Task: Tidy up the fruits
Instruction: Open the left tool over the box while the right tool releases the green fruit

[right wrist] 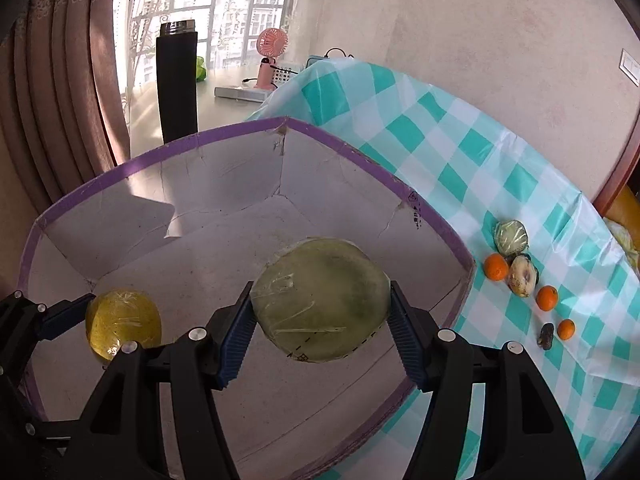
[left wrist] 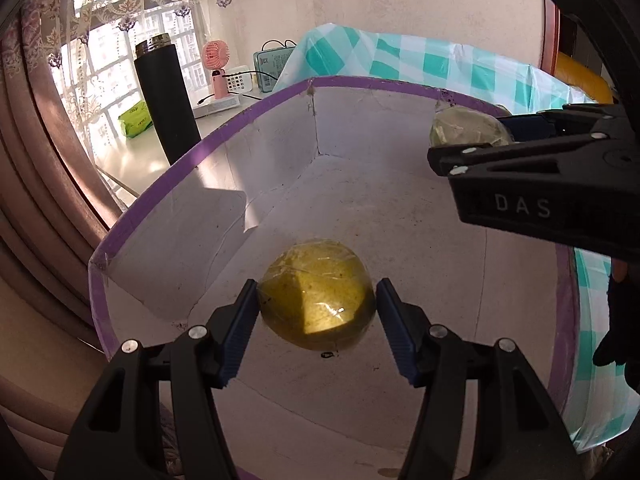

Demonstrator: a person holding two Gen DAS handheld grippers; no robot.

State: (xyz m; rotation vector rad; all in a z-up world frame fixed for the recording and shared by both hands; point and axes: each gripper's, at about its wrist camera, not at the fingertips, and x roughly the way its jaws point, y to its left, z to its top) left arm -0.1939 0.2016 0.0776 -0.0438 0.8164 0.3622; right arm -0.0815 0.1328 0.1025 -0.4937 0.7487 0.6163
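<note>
Bright daylight from the window casts hard shadows; fisheye edges bend and darken.

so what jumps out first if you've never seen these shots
Two plastic-wrapped fruits, each clamped in a gripper over the white box: the yellow fruit in the left gripper, the pale green fruit in the right gripper. Small oranges wait on the checked tablecloth alongside.

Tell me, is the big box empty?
Empty so far: the box shows only its bare white floor. Both wrapped fruits hang over it, each clamped in a hand-held gripper.
</note>
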